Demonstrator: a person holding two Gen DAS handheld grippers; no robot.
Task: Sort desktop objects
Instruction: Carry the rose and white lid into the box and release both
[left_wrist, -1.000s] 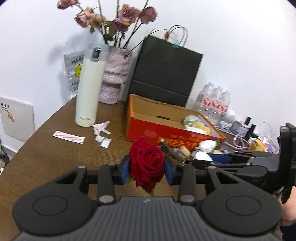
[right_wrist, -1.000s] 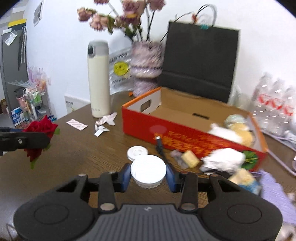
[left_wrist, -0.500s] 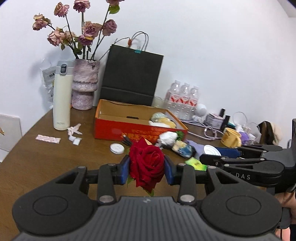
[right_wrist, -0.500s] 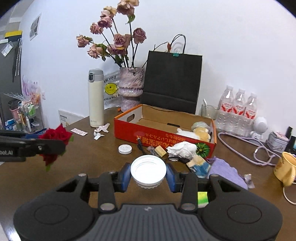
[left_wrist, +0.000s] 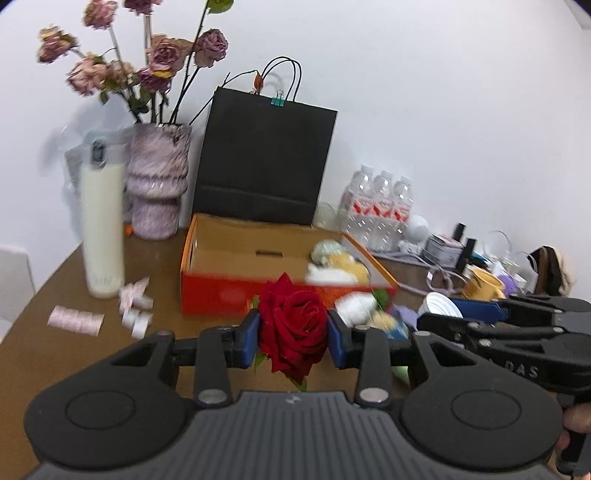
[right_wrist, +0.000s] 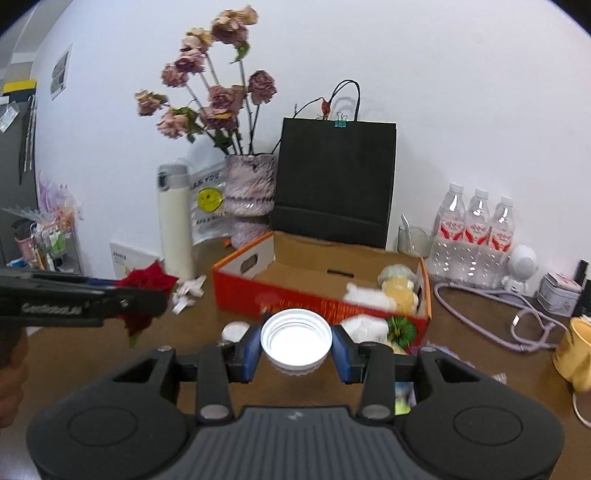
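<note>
Gripping a red rose (left_wrist: 293, 326) between its blue pads, my left gripper (left_wrist: 293, 338) hangs above the brown wooden table (left_wrist: 44, 332), the soft petals bulging past both pads. My right gripper (right_wrist: 295, 345) is clamped on a white ribbed plastic lid (right_wrist: 295, 339), hollow side facing the camera. At twelve o'clock from both sits the open orange cardboard box (right_wrist: 295, 291), its near wall red, with pale soft items crowded into its right end and bare floor at the left. Table stays bare at nine o'clock of the box, apart from torn paper scraps (left_wrist: 135, 308). Behind stand a cream tumbler (left_wrist: 101, 229), a mottled pink vase (left_wrist: 159, 181) of dried roses and a matte black paper bag (left_wrist: 264, 158). Only the right view shows a second small white cap (right_wrist: 234, 330) on the table and a smiley plastic pouch (right_wrist: 208, 206); at nine o'clock it catches the left gripper side-on. The left view shows the right gripper at three o'clock. Water bottles (right_wrist: 476, 218) and lilac cable (right_wrist: 491, 314) crowd the two o'clock side.
</note>
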